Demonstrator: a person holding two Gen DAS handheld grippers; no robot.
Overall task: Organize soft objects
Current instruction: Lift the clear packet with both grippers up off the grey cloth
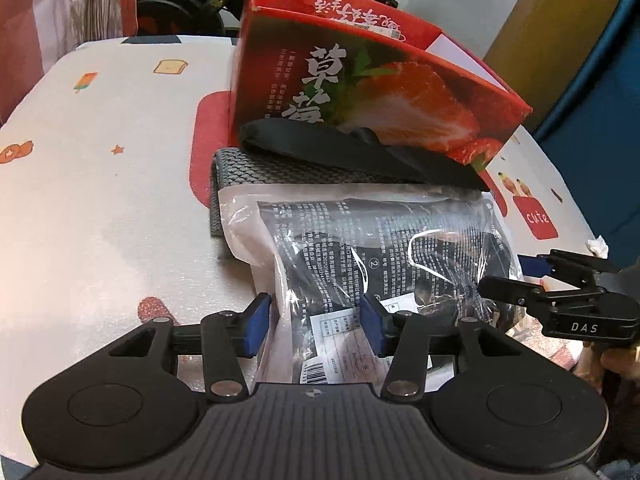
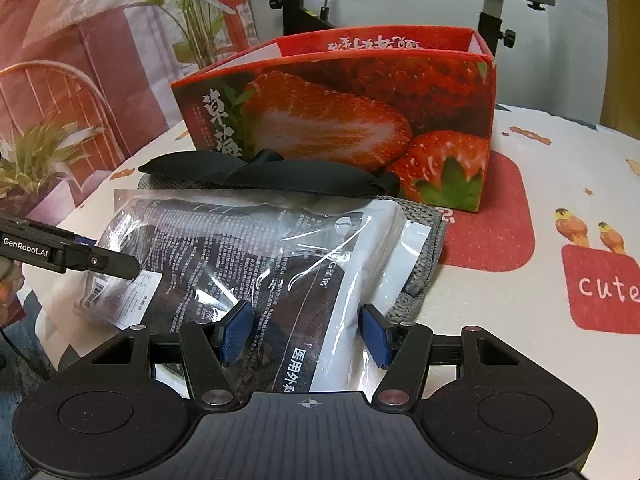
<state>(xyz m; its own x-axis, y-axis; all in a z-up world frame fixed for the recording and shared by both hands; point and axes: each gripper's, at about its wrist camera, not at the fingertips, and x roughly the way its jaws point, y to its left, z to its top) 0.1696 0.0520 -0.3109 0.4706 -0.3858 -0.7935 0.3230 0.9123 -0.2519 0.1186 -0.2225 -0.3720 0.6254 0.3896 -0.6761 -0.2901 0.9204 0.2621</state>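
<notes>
A clear plastic package (image 1: 380, 248) of black soft goods lies on a grey knitted cloth (image 1: 256, 172) on the table. Behind it a black padded strap item (image 1: 320, 148) rests against a red strawberry box (image 1: 380, 92), which is open at the top. My left gripper (image 1: 316, 320) stands open over the package's left end, its blue pads on either side of that end. My right gripper (image 2: 306, 332) is shut on the other end of the package (image 2: 240, 248), which bulges between the pads. Each gripper shows in the other's view: the right gripper (image 1: 508, 276) and the left gripper (image 2: 120, 264).
The table (image 1: 100, 200) wears a white cloth with cartoon prints and red patches. An exercise bike frame (image 2: 492, 12) stands behind the box (image 2: 340, 120). Potted plants (image 2: 44, 152) sit off the table's left side. A crumpled tissue (image 1: 598, 246) lies at the right edge.
</notes>
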